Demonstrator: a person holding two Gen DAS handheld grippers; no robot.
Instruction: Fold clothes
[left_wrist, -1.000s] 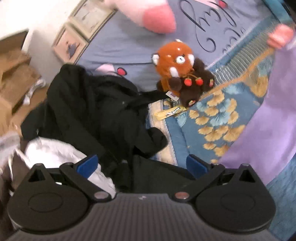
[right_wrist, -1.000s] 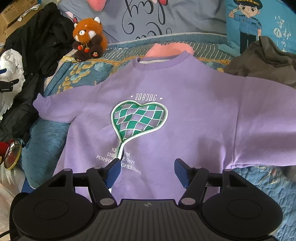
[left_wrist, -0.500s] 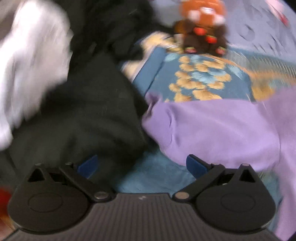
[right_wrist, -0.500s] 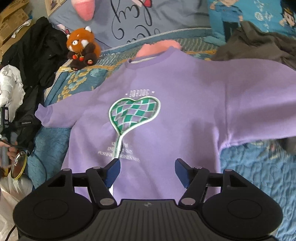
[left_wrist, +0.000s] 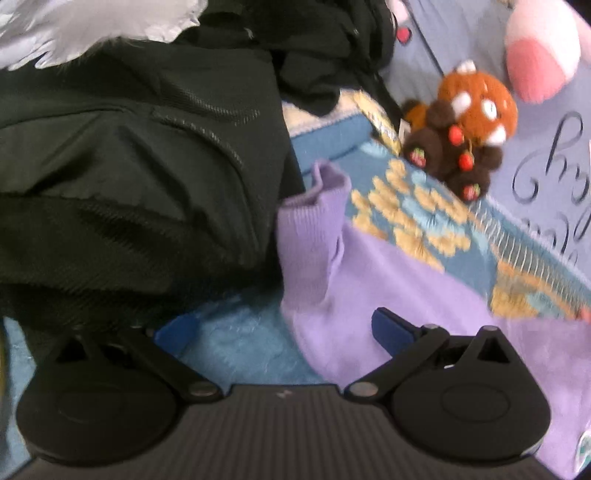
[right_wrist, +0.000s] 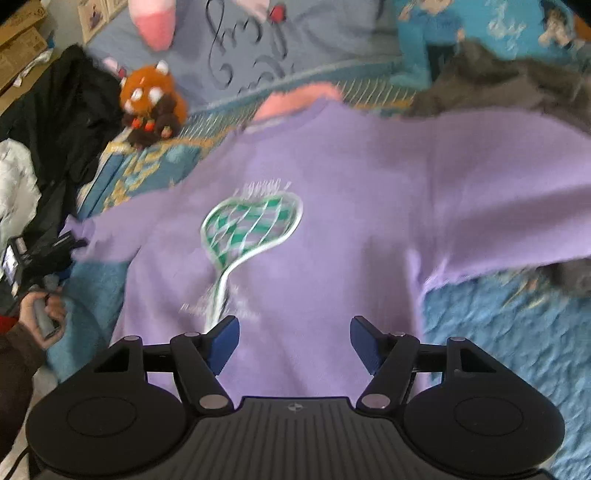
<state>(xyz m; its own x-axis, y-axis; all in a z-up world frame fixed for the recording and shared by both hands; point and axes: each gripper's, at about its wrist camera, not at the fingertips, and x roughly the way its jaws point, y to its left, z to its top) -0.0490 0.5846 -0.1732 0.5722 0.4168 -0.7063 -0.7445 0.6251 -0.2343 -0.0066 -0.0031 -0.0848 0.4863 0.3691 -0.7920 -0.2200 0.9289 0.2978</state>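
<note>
The left hand-held gripper (left_wrist: 282, 330) has swung to the purple sweatshirt's (right_wrist: 351, 221) cuff (left_wrist: 314, 221); both hand-held grippers gape apart

A: How many sweatshirts?

B: One purple sweatshirt (right_wrist: 332, 206), in the middle.

A: Soft toys?

B: One red panda plush (right_wrist: 149, 99), far left, and one pink plush (right_wrist: 153, 20) beyond it, partly out of view.

A: Other clothes?

B: One black jacket heap (left_wrist: 140, 147) on the left, one grey-brown garment (right_wrist: 517, 85) far right.

A: Grippers?

B: Two: left gripper (left_wrist: 280, 328) and right gripper (right_wrist: 294, 334).
</note>
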